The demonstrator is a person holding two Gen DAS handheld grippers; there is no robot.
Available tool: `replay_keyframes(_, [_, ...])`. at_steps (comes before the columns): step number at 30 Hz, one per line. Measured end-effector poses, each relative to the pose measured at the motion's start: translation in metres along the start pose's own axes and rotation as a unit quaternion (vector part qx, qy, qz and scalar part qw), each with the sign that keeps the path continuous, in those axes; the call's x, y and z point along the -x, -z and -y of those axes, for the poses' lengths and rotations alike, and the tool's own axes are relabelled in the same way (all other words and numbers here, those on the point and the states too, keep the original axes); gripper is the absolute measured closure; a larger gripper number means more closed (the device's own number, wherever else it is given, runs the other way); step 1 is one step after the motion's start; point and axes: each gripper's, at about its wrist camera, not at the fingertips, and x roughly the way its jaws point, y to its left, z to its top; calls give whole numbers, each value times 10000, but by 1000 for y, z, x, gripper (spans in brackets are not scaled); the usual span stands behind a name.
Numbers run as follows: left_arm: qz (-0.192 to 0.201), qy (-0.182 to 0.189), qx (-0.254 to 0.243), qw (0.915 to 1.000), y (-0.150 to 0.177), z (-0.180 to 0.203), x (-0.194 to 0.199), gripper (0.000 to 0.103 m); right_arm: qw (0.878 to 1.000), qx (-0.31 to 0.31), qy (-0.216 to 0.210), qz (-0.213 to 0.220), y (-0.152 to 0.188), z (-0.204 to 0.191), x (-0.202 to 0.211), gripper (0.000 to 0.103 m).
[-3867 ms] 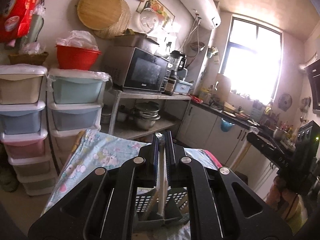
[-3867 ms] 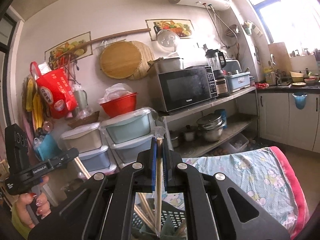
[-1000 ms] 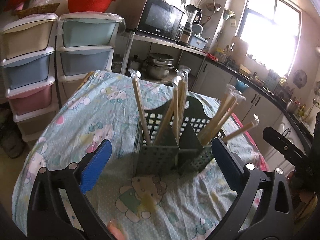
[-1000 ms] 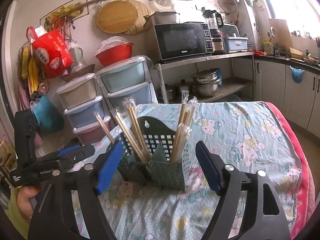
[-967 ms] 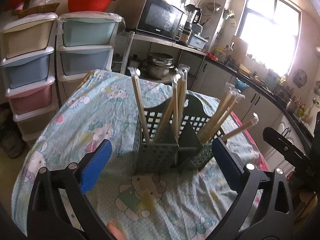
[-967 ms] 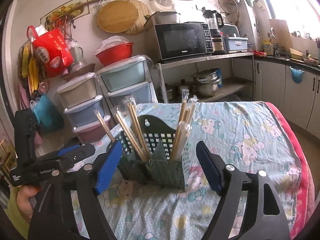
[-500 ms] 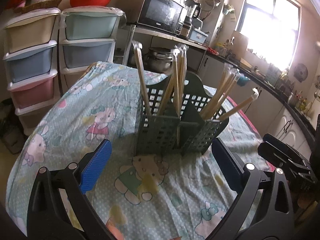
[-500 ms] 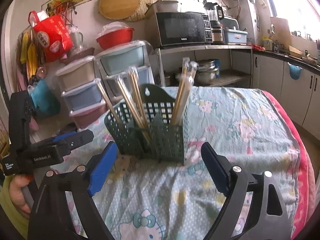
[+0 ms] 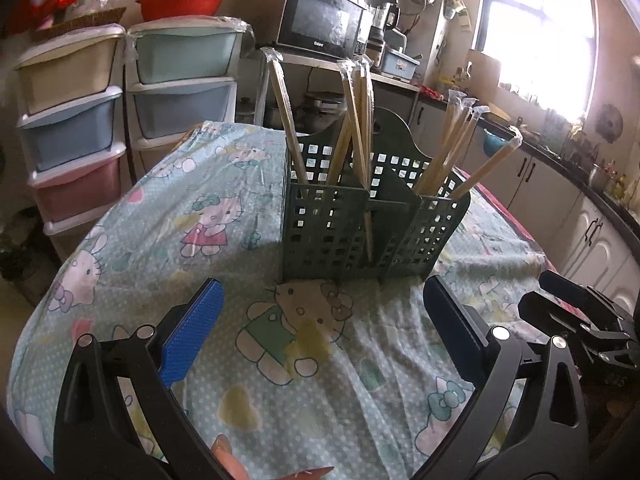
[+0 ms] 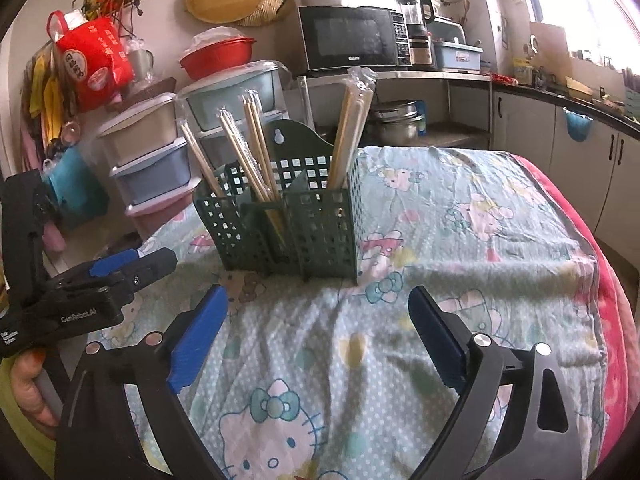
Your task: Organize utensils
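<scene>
A dark green slotted utensil caddy [image 9: 360, 220] stands upright near the middle of a table covered by a pale blue cartoon-cat cloth [image 9: 208, 216], and wrapped pairs of wooden chopsticks [image 9: 356, 120] lean out of its compartments: one pair at the left, a crossed bunch in the middle, several fanning off to the right. The left gripper [image 9: 320, 328] hangs over the near part of the cloth with its blue-padded jaws spread wide and nothing between them; the caddy sits beyond its fingertips, apart from them. The right gripper [image 10: 318, 326] is likewise gaping, its jaws having just been opening, and only bare cloth lies between its pads, with the caddy farther off and untouched. From the right wrist view the left gripper shows at the left edge, gripped by a hand [image 10: 24, 380] with painted nails. Behind the table, stacked pastel storage drawers [image 9: 72, 120] line the wall on the left, a red bowl [image 10: 218, 58] sits on top of them, and a black microwave [image 10: 352, 38] rests on a metal shelf to their right.
</scene>
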Motion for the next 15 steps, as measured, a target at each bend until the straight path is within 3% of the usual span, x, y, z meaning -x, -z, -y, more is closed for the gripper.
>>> replay_keyframes(9, [272,39,-117,9996,14,6,5,11,9996,-117,141,204,10,6,6,8])
replay_keyframes(15, [467,92,-111,9988,19,7,10,11,9974,2,353,624,20,3,18,7])
